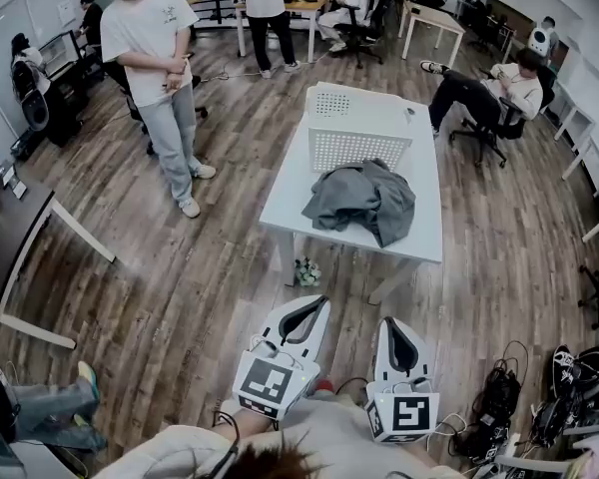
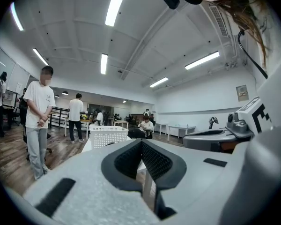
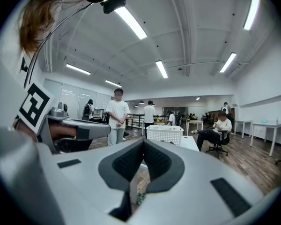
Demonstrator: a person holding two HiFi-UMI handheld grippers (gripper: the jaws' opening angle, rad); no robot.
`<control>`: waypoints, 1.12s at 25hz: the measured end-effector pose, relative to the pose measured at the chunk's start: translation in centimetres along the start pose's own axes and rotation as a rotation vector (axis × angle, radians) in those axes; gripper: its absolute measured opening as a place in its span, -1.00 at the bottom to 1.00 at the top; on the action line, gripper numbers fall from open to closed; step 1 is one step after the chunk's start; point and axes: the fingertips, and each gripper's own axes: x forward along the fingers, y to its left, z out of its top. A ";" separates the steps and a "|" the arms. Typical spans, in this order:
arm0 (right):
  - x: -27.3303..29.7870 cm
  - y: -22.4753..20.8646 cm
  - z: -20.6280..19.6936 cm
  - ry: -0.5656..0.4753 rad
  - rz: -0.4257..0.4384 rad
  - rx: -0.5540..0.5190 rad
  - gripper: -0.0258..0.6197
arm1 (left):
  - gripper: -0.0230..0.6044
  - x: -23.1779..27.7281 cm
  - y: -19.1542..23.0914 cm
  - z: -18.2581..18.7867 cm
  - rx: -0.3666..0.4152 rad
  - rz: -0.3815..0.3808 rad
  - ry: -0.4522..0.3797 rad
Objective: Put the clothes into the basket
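A crumpled grey garment (image 1: 364, 200) lies on the near half of a white table (image 1: 424, 218). Behind it, on the far half, stands a white perforated basket (image 1: 359, 133), which also shows in the left gripper view (image 2: 107, 136) and the right gripper view (image 3: 165, 134). My left gripper (image 1: 322, 300) and right gripper (image 1: 391, 321) are held close to my body, side by side, short of the table's near edge. Both point toward the table. Each pair of jaws is shut with nothing between them, as the left gripper (image 2: 141, 142) and right gripper (image 3: 143, 141) show in their own views.
A person in a white T-shirt (image 1: 160, 58) stands left of the table. Another person sits in a chair (image 1: 489, 93) at the far right. A small bunch of something (image 1: 306, 270) lies on the floor by the table leg. Cables and bags (image 1: 569, 387) crowd the near right. A dark desk (image 1: 10, 228) is at left.
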 end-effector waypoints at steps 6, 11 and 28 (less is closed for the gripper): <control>0.8 1.0 -0.7 0.011 -0.008 -0.001 -0.87 | -0.89 -0.2 2.1 -0.5 -0.010 0.014 0.004; 1.8 0.6 -0.3 0.001 -0.023 0.002 -0.87 | -0.89 0.3 3.0 -0.3 -0.005 0.013 0.001; 6.3 -2.4 -0.7 0.003 -0.021 0.003 -0.87 | -0.89 4.9 5.2 -1.0 -0.008 0.023 0.024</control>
